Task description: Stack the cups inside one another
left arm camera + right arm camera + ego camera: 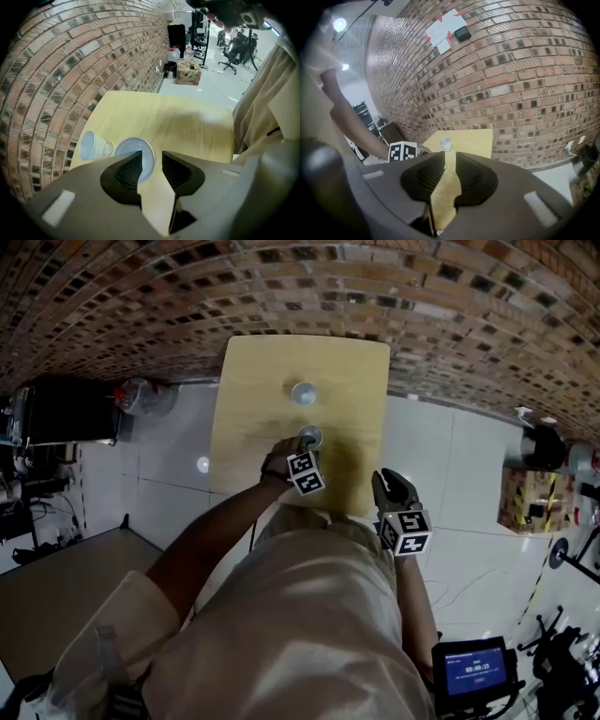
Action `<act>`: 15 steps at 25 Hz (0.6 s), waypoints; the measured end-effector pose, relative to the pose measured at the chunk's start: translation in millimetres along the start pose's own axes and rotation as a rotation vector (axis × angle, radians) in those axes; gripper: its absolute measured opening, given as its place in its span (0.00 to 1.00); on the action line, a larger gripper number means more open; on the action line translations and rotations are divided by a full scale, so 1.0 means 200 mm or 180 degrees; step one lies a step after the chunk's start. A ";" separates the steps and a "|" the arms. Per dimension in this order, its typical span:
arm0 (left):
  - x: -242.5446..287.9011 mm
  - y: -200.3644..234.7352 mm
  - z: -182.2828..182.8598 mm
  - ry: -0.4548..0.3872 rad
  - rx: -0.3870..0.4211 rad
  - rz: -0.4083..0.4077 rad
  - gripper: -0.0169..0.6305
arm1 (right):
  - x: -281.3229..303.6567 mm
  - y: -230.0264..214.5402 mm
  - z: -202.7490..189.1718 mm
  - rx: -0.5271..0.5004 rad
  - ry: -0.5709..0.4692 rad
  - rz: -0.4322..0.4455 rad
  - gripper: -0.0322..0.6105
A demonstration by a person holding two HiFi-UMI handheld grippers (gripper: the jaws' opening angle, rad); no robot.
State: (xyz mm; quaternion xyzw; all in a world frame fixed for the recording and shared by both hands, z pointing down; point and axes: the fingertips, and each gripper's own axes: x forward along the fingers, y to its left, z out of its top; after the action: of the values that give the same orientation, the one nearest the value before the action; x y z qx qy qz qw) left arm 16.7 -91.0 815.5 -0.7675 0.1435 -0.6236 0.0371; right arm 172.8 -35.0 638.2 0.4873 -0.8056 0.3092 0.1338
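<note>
Two white paper cups stand on the yellow wooden table (347, 371). The far cup (303, 392) stands alone near the middle. My left gripper (306, 446) points steeply down over the near cup (310, 435). In the left gripper view, that near cup (146, 151) shows its open mouth, and the left gripper (152, 161) straddles its rim: one finger reaches into the mouth, the other stays outside, with a gap on both sides. The far cup (93, 145) sits just to the left. My right gripper (387, 478) hovers at the table's near right edge, its jaws slightly apart and empty; it faces a cup (446, 143).
A brick wall (309, 287) runs behind the table. White tiled floor (450, 456) surrounds it. A cardboard box (531, 500) and a dark canister (544, 446) sit at the right, black equipment (66, 411) at the left, and a small screen (476, 667) at the lower right.
</note>
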 end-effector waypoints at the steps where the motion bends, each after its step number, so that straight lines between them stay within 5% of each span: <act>1: 0.01 -0.01 0.00 0.0015 0.0018 -0.0005 0.26 | 0.00 0.00 -0.01 0.0005 0.0003 -0.0005 0.16; 15: 0.07 0.02 -0.03 0.0118 0.0020 0.0119 0.11 | -0.07 -0.08 -0.08 0.0049 0.0052 -0.0111 0.16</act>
State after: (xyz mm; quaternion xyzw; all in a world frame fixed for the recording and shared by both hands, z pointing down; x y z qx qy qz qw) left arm 12.0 -97.2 828.8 -0.7529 0.1566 -0.6374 0.0484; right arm 191.6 -21.5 648.9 0.4997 -0.7935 0.3171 0.1419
